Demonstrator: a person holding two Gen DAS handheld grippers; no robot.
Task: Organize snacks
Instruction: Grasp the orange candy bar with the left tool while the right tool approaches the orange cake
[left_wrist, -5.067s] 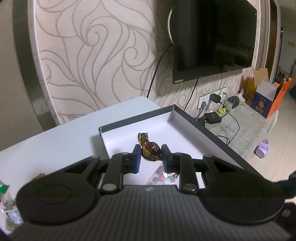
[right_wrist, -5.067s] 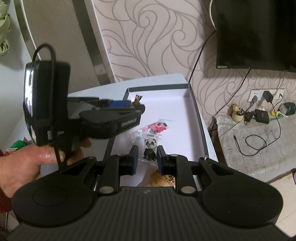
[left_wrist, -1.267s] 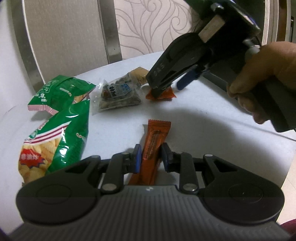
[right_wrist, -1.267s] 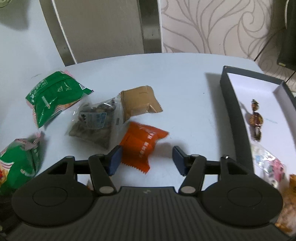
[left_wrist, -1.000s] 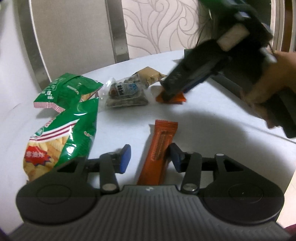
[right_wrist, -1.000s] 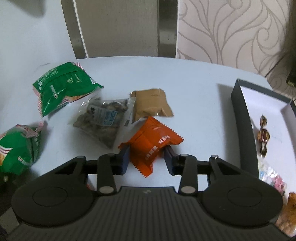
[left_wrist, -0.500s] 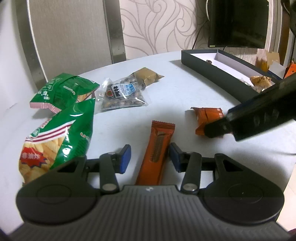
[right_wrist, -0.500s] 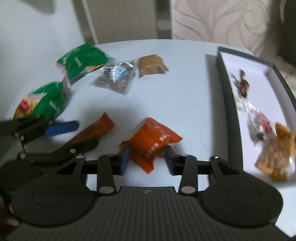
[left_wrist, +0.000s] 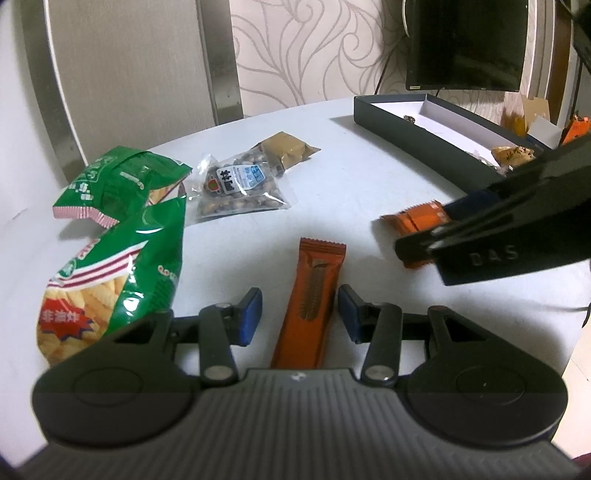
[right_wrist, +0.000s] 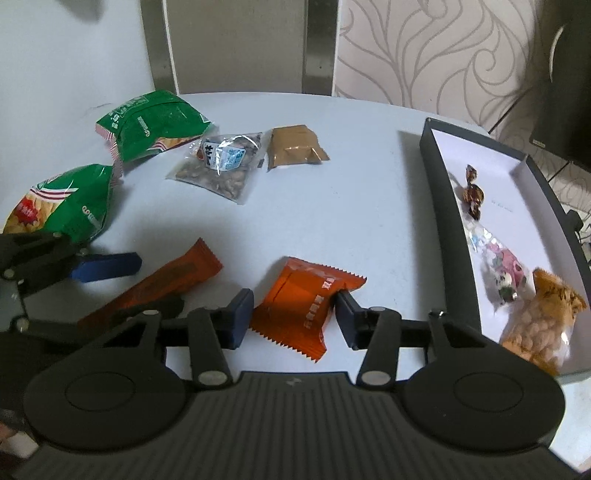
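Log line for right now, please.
left gripper: open around orange bar | right gripper: closing on orange packet | box: partly filled

Both wrist fisheyes look steeply down, close over the pale round tabletop (left_wrist: 351, 192), the left from the near edge toward the wall, the right from its right, sharing the long orange foil bar (left_wrist: 312, 291) (right_wrist: 162, 280) and green crisp bags (left_wrist: 122, 177) (right_wrist: 151, 123).
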